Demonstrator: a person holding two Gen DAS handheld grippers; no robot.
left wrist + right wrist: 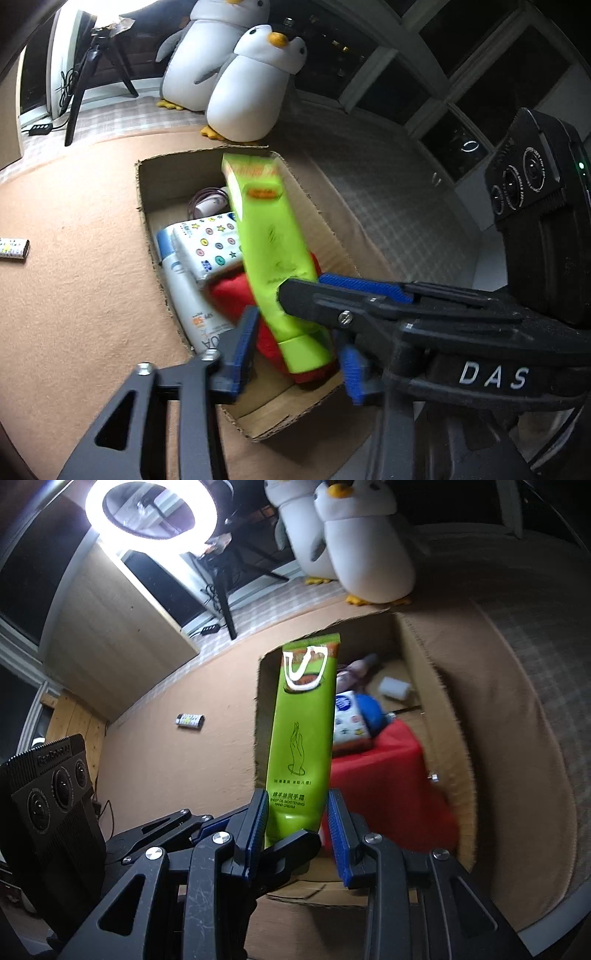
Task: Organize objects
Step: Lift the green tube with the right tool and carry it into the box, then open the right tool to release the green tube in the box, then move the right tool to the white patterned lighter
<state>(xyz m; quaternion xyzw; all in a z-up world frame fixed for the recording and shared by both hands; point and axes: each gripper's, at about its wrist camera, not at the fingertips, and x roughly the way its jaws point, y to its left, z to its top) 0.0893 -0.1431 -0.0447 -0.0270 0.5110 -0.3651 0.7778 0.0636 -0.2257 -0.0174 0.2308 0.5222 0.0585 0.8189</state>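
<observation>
A green hand-cream tube [301, 734] stands upright over an open cardboard box [424, 686]. My right gripper [296, 827] is shut on the tube's lower end. In the left wrist view the tube [271, 254] stands between my left gripper's blue pads [245, 343], which stand apart on either side of it; the left gripper [299, 354] looks open. The right gripper's finger [332, 295] crosses in from the right onto the tube. The box [147, 206] holds a red item [229, 291], a white sunscreen tube [184, 291], a tissue pack [210, 243] and a small pouch [208, 201].
Two plush penguins [243, 88] sit behind the box on the tan blanket [74, 258]. A small flat item [13, 249] lies on the blanket to the left. A ring light [147, 513] on a tripod and a wooden cabinet [122, 627] stand at the back left.
</observation>
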